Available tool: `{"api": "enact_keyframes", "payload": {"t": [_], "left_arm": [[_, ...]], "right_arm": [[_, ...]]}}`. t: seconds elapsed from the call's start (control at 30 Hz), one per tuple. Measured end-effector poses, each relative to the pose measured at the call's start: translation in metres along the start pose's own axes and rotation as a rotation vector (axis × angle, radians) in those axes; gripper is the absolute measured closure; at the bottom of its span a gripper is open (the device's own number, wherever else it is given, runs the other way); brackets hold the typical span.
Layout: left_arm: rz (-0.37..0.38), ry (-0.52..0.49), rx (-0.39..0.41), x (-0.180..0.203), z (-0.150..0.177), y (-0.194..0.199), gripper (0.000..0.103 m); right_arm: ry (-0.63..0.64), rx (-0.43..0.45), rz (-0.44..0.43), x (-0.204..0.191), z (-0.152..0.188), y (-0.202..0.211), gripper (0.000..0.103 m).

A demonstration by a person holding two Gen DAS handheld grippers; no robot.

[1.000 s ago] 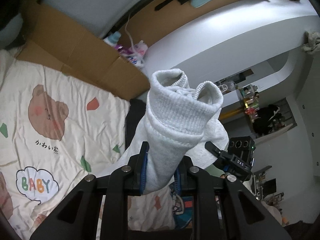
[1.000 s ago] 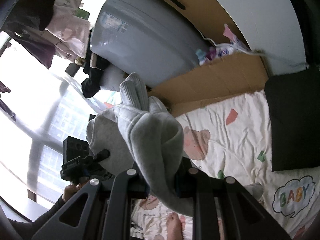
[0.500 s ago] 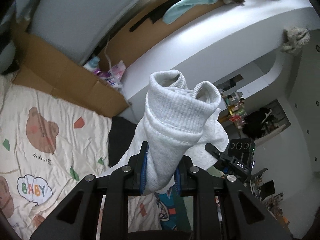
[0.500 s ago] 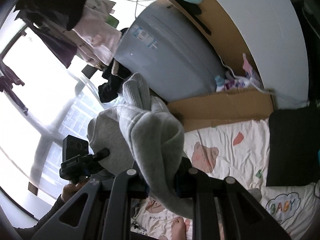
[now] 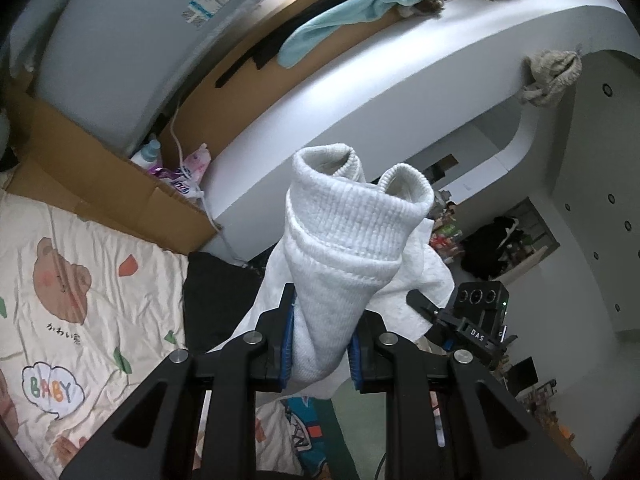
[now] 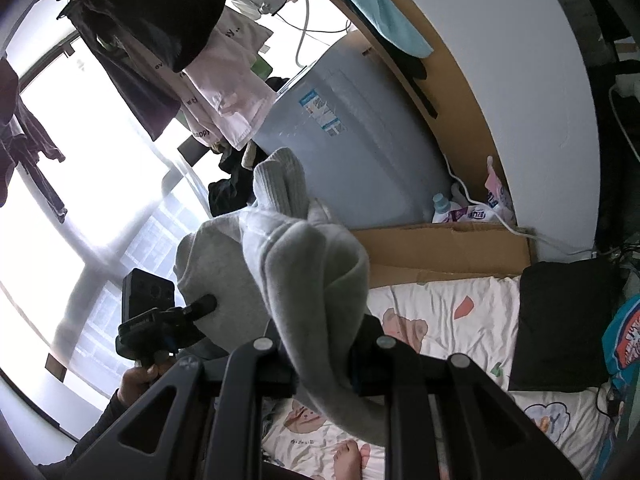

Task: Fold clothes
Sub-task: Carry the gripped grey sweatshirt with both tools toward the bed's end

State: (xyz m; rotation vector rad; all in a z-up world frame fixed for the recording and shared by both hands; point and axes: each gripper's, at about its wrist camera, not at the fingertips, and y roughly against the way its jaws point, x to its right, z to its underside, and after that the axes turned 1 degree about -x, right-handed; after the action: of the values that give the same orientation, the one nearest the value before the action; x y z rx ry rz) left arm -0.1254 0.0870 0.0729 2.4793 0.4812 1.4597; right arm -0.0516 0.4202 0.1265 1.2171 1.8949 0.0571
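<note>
Both the left gripper (image 5: 322,350) and right gripper (image 6: 324,364) pinch bunched parts of a grey sweatshirt (image 5: 352,236) held aloft above the bear-print blanket (image 5: 80,280), no fold visible, so flattening and folding remain

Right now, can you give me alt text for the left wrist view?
The left gripper is clamped on a bunched white ribbed-knit garment, held up above a cream bear-print blanket. The right gripper grips the same fabric at lower right; a cardboard box sits behind.

My left tool (image 5: 322,354) is raised, jaws clamped on cloth; my right tool (image 6: 322,362) is raised too, likewise clamped; my hand (image 6: 140,376) grips the left handle.
</note>
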Motion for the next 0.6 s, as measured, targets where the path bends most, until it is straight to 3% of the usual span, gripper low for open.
{"api": "enact_keyframes", "payload": {"t": [0.6], "left_arm": [[0.108,-0.004,-0.104,-0.009,-0.006,-0.075,0.083]], "right_arm": [[-0.04,0.063,0.087,0.054,0.019,0.052,0.086]]}}
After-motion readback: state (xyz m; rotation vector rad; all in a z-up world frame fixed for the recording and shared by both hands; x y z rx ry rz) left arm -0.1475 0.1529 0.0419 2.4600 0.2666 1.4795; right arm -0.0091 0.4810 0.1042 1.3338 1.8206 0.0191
